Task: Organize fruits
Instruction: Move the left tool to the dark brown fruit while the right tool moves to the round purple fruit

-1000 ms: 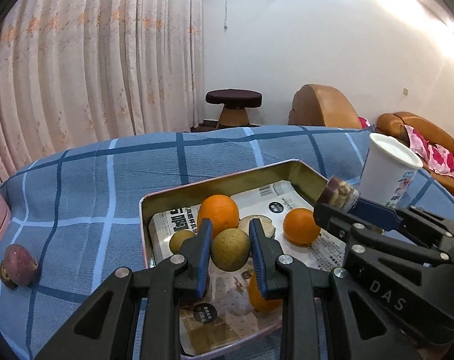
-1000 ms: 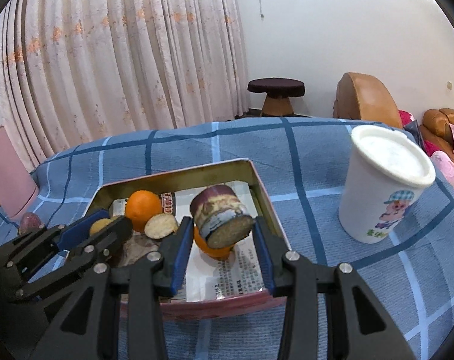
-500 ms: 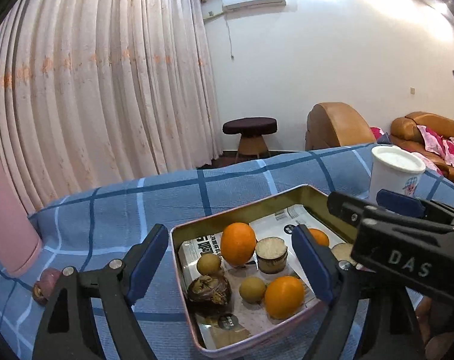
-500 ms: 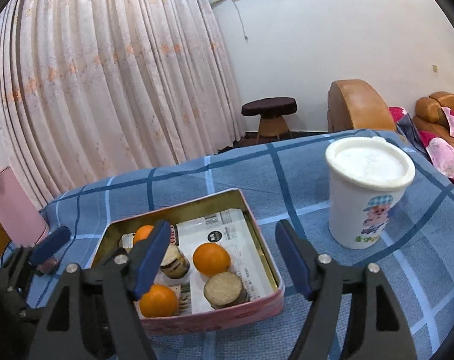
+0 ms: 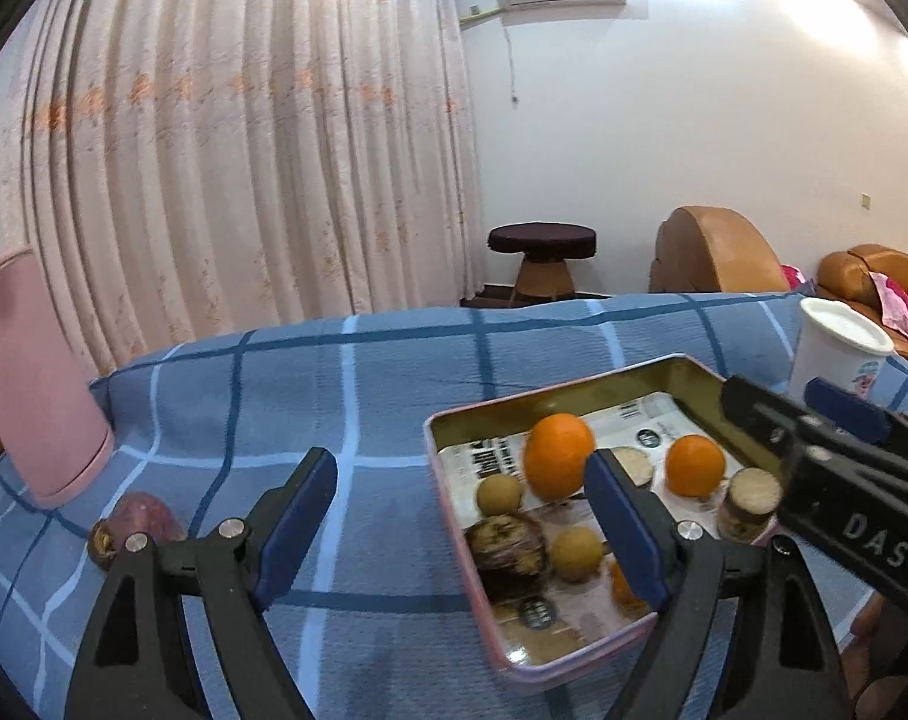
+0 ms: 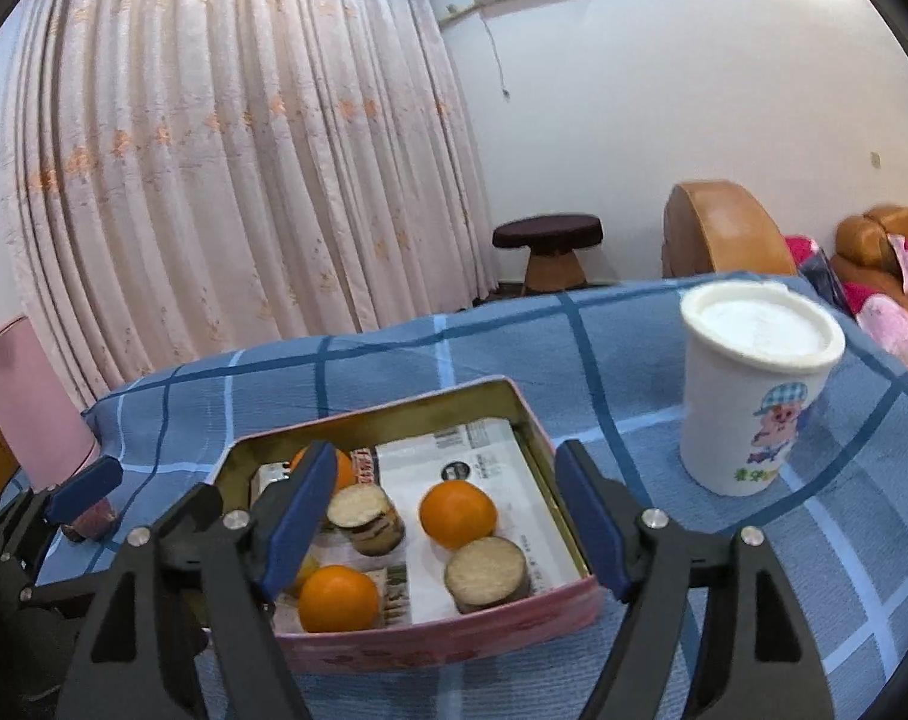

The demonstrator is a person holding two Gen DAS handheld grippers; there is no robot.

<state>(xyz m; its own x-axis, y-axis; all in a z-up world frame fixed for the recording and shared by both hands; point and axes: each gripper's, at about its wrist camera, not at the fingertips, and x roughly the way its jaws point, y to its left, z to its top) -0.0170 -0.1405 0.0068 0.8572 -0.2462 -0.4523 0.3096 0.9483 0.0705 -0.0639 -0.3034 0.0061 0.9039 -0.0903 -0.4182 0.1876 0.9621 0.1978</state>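
Note:
A pink-walled tin tray [image 6: 442,630] lined with printed paper sits on the blue checked cloth. It holds oranges [image 6: 457,513], cut purple-skinned pieces [image 6: 484,573], small brown round fruits [image 5: 577,552] and a dark purple fruit [image 5: 508,546]. One more purple fruit [image 5: 136,522] lies on the cloth left of the tray. My left gripper [image 5: 460,522] is open over the tray's left edge, gripping nothing. My right gripper [image 6: 439,516] hovers above the tray's front, its jaws opening, with no fruit pressed between the pads.
A tall white lidded cup [image 6: 754,396] stands on the cloth right of the tray. A pink container [image 5: 28,384] stands at the far left, near the loose purple fruit. Beyond the table are curtains, a stool and orange sofas.
Both grippers have opened and drawn back. The left let go of a brown round fruit, the right of a cut purple-skinned piece; both now lie in the tray.

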